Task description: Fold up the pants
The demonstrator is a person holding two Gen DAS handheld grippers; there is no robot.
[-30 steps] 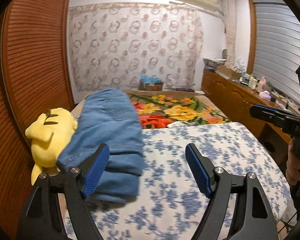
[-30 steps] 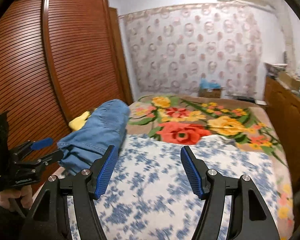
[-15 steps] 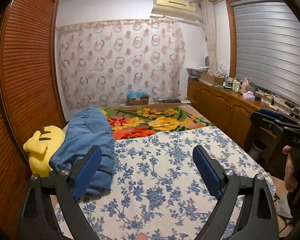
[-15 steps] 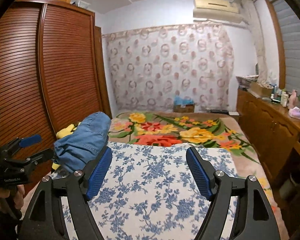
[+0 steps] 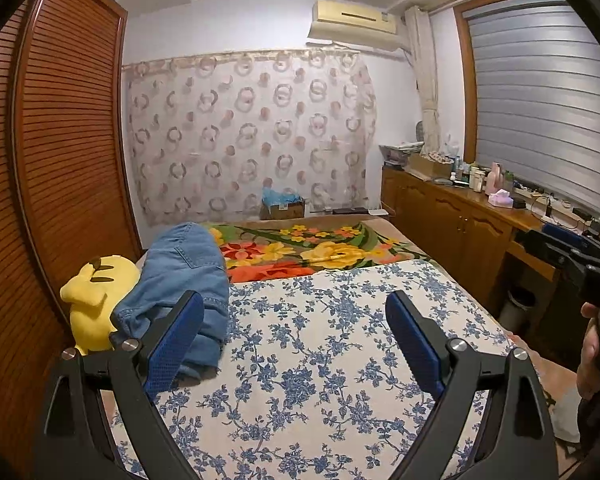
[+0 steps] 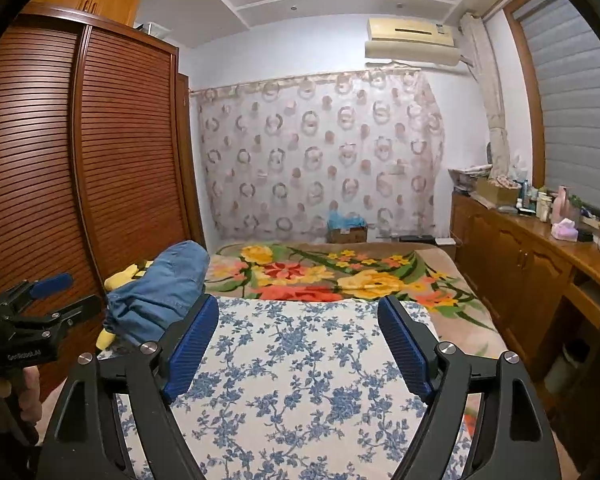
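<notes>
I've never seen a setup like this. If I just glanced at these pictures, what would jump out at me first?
Probably the two blue-padded fingers spread wide in the foreground, holding nothing, above a blue-flowered sheet. Next, the folded blue jeans at the bed's left edge, leaning on a yellow plush toy beside the slatted wooden wardrobe. Beyond the sheet, a bright floral blanket stands out.

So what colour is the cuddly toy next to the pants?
Yellow: the cuddly toy shows best in the left wrist view.
</notes>
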